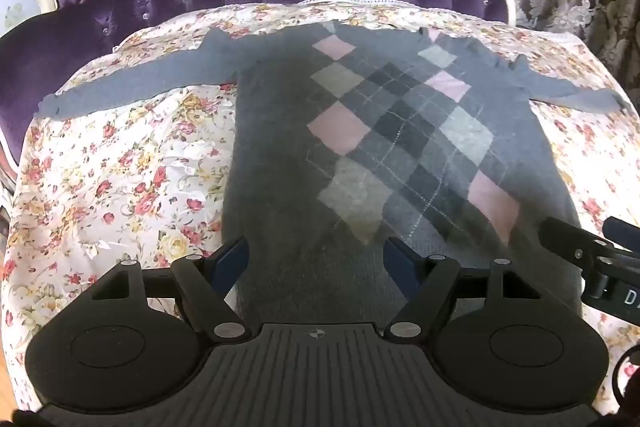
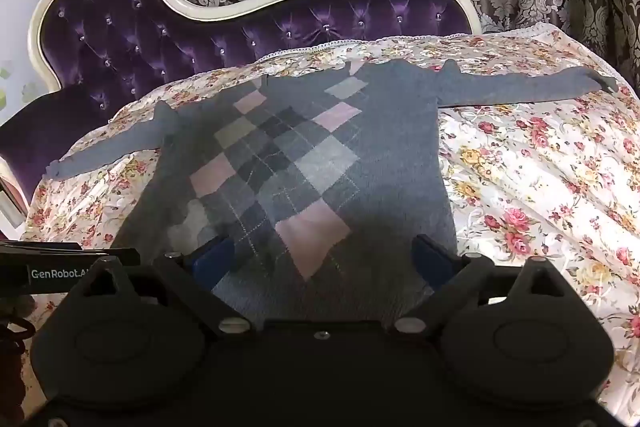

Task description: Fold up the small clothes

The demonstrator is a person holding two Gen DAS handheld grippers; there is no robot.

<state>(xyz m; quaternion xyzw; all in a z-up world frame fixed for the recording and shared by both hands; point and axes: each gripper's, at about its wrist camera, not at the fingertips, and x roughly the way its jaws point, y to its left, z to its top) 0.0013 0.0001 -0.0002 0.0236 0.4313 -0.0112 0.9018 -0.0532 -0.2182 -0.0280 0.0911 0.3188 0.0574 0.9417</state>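
**Starting the fold: sweater laid flat**

Lying spread on the floral cover (image 1: 120, 167), the argyle sweater (image 1: 392, 131) has both sleeves outstretched. The left gripper (image 1: 316, 259) hovers released above the hem; the right gripper (image 2: 324, 255) likewise, jaws wide, nothing held. No fold exists yet; next move probably requires pinching the hem or a sleeve

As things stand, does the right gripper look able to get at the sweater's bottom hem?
Probably yes. The right gripper stands open just above the lower part of the grey argyle sweater, which lies flat on the floral cover. Nothing lies over the knit there; the hem itself is hidden under the gripper's body.
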